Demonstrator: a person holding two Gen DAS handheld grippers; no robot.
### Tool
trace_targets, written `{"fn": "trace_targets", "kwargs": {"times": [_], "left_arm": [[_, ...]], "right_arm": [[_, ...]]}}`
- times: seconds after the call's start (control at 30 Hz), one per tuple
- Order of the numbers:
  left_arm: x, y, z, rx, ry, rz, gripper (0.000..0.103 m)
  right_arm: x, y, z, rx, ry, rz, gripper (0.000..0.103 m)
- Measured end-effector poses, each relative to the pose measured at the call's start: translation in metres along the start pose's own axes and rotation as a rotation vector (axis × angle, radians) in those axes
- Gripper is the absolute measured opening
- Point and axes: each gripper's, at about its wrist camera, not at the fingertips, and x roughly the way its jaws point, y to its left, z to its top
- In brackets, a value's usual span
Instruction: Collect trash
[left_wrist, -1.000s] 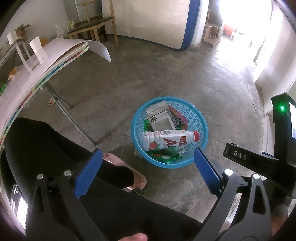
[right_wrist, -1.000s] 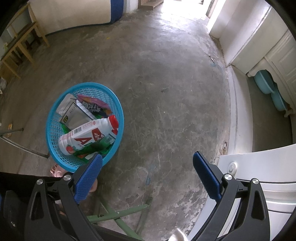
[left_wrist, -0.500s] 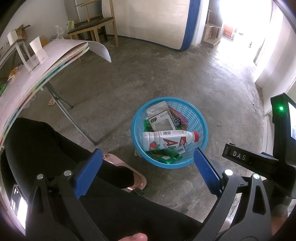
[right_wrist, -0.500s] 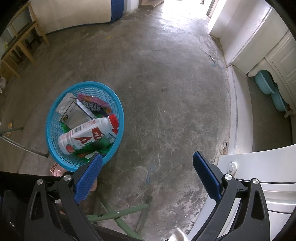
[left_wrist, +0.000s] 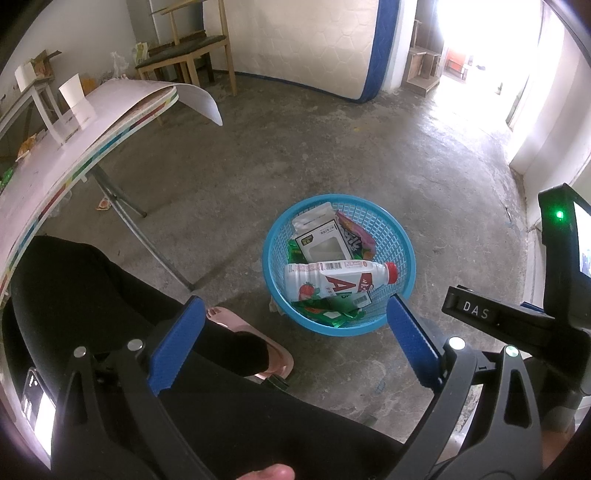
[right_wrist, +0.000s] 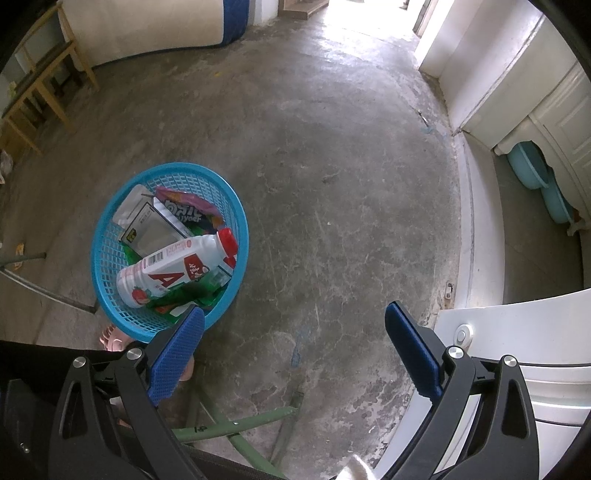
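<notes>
Both tools, left tool (left_wrist: 295, 321) and right tool (right_wrist: 293, 326), gape wide, empty, above the basket (right_wrist: 110, 310).

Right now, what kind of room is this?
Probably a bare spare or storage room in a home: a mattress leans upright against the wall, the concrete floor is unfinished, and a wooden chair stands by the wall.

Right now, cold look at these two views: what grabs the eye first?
The blue basket on the bare concrete floor, with a white red-capped bottle lying across the wrappers and box inside. Both tools, left tool and right tool, hang open and empty above it. A white-topped table sits far left.
</notes>
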Motion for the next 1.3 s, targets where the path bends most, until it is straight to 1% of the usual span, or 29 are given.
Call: {"fn": "trace_targets", "kwargs": {"times": [1.3], "left_arm": [[-0.0006,0.0004,0.0003,-0.001,0.000,-0.001,0.095]], "right_arm": [[0.0005,-0.0006,-0.0015,0.009,0.000,0.002,0.095]]}}
